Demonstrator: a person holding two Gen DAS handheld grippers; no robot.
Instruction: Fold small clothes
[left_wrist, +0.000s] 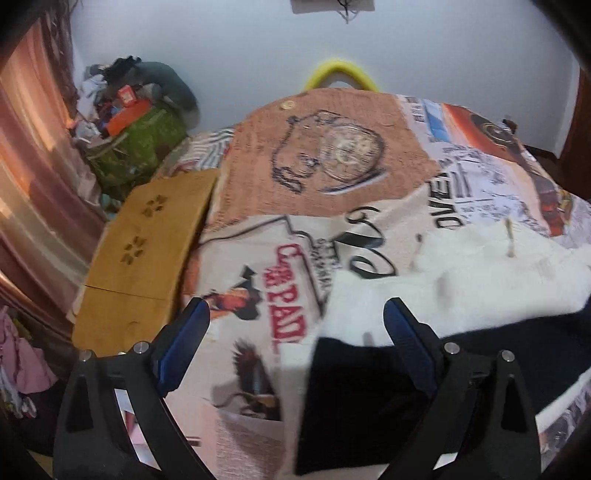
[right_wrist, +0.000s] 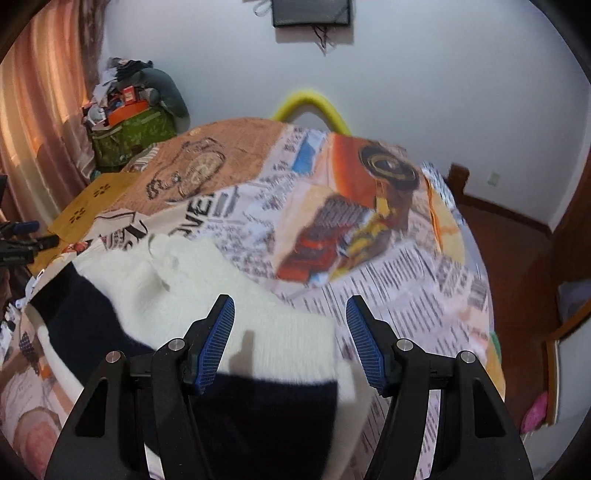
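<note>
A small fluffy garment lies on the printed bed cover (left_wrist: 332, 158). Its upper part is white (left_wrist: 480, 266) and its lower part is black (left_wrist: 369, 398). In the right wrist view the white part (right_wrist: 207, 284) spreads ahead of the black part (right_wrist: 258, 413). My left gripper (left_wrist: 295, 310) hovers over the garment's left edge, jaws wide open with nothing pinched. My right gripper (right_wrist: 290, 306) hangs above the garment's right side, its blue pads (right_wrist: 221, 332) apart and empty. The left gripper (right_wrist: 22, 236) also shows at the far left edge of the right wrist view.
A yellow-brown board (left_wrist: 147, 251) lies off the bed's left side. Behind it stands a green bag (left_wrist: 140, 140) piled with clutter, next to pink curtains (left_wrist: 29, 147). A yellow hoop (left_wrist: 340, 70) rises behind the bed. Wooden floor (right_wrist: 517, 240) lies to the right.
</note>
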